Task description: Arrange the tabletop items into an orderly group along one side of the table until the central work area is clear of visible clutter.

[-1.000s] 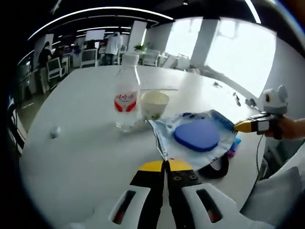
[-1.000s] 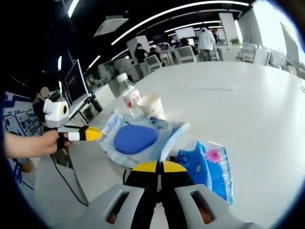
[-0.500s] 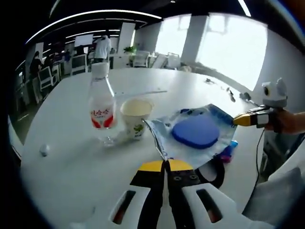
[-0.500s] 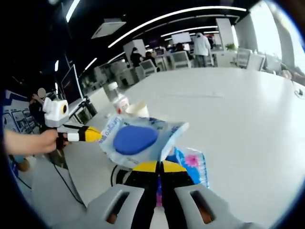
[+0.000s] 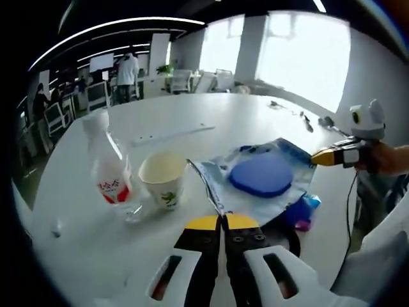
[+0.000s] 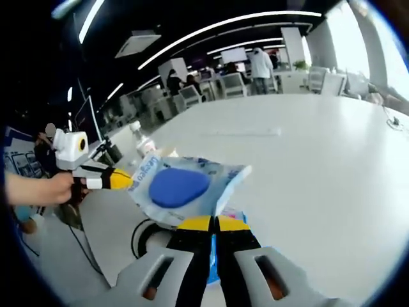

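A blue-and-white wipes pack (image 5: 262, 174) with a round blue lid hangs stretched in the air between both grippers. My left gripper (image 5: 222, 220) is shut on its near edge, and in the right gripper view it (image 6: 130, 180) comes in from the left, held by a hand. My right gripper (image 6: 206, 222) is shut on the opposite edge of the pack (image 6: 176, 188), and the left gripper view has it (image 5: 316, 158) at the right. A clear water bottle (image 5: 110, 179) and a paper cup (image 5: 163, 179) stand side by side on the white table (image 5: 192, 115).
A black ring (image 5: 291, 231) and a blue-and-pink packet (image 5: 305, 206) lie under the pack. A thin white strip (image 5: 169, 134) lies farther out, and a small white ball (image 5: 56, 227) sits at the left. Desks, chairs and people stand beyond the table (image 6: 307, 147).
Both grippers have carried the pack up and across the table. The bottle and cup now sit nearer and further left in the left gripper view; the blue-and-pink packet is mostly hidden behind my right jaws.
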A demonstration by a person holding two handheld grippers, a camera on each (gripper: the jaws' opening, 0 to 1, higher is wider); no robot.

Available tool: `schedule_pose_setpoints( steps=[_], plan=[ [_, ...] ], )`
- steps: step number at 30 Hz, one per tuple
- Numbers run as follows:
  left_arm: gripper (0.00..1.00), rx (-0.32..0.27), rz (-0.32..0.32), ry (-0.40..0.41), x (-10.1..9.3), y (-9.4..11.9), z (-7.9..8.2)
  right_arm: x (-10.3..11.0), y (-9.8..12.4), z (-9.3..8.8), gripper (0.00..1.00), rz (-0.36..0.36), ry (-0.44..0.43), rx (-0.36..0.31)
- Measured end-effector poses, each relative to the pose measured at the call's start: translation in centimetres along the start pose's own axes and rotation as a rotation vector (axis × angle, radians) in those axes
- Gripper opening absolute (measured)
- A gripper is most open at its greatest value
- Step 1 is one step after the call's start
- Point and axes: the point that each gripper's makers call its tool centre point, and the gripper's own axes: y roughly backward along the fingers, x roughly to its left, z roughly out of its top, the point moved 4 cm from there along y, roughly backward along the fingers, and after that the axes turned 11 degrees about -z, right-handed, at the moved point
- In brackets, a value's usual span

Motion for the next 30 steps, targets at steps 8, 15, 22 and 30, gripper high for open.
schedule_pose_setpoints(
  steps=[8, 15, 22, 30],
  plan=[
    [0.0, -0.009, 0.026, -0.002, 0.1, -2.3, 1.7, -2.1, -0.9, 0.9, 0.0, -0.018, 0.002, -0.003],
    [0.0, 0.015, 0.084, -0.008, 0.7, -3.5, 1.9, -3.2, -2.7, 1.5, 0.0, -0.007, 0.021, 0.009],
    [0.0, 0.035, 0.123, 0.001, 1.7, -4.7, 1.8, -3.9, -4.2, 2.1, 0.0, 0.004, 0.035, 0.014],
    [0.0, 0.086, 0.178, -0.024, 2.5, -6.5, 1.6, -4.7, -5.9, 1.9, 0.0, 0.006, 0.044, 0.034]
  ],
)
